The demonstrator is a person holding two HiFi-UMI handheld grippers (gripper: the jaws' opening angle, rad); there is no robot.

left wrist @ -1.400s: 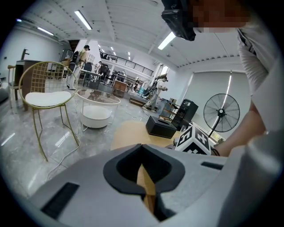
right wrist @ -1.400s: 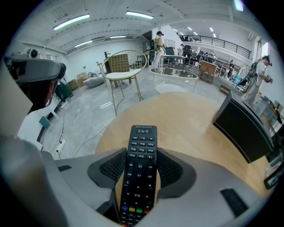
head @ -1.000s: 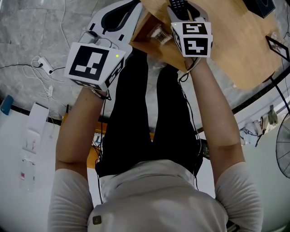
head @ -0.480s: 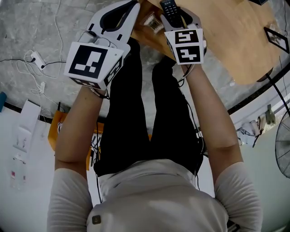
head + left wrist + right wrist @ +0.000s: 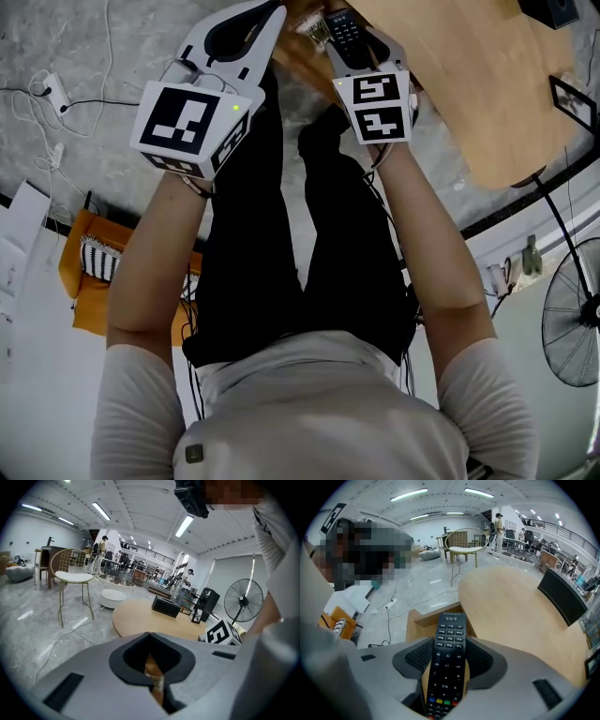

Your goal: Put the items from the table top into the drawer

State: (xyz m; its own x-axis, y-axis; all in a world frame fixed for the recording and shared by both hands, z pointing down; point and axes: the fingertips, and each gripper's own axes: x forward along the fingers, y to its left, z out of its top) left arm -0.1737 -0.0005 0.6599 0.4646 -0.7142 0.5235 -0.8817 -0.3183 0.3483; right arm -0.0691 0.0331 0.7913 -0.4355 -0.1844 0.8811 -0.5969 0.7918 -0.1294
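Note:
A black remote control (image 5: 449,667) sits lengthwise between the jaws of my right gripper (image 5: 449,644), which is shut on it. In the head view the remote (image 5: 345,26) pokes out ahead of the right gripper (image 5: 354,37), over the open wooden drawer (image 5: 298,54). From the right gripper view the drawer (image 5: 417,619) sticks out from under the round wooden table (image 5: 511,597). A small labelled item (image 5: 316,28) lies in the drawer. My left gripper (image 5: 270,13) hangs just left of the drawer, its jaw tips together and nothing between them (image 5: 150,637).
A black box (image 5: 166,605) and a small picture frame (image 5: 574,98) stand on the table. Cables and a power strip (image 5: 52,89) lie on the grey floor at the left. A wire chair (image 5: 75,576) and a standing fan (image 5: 572,328) are nearby.
Both grippers have drifted left in the head view, off the table's edge and over the drawer. The remote stays gripped in the right gripper.

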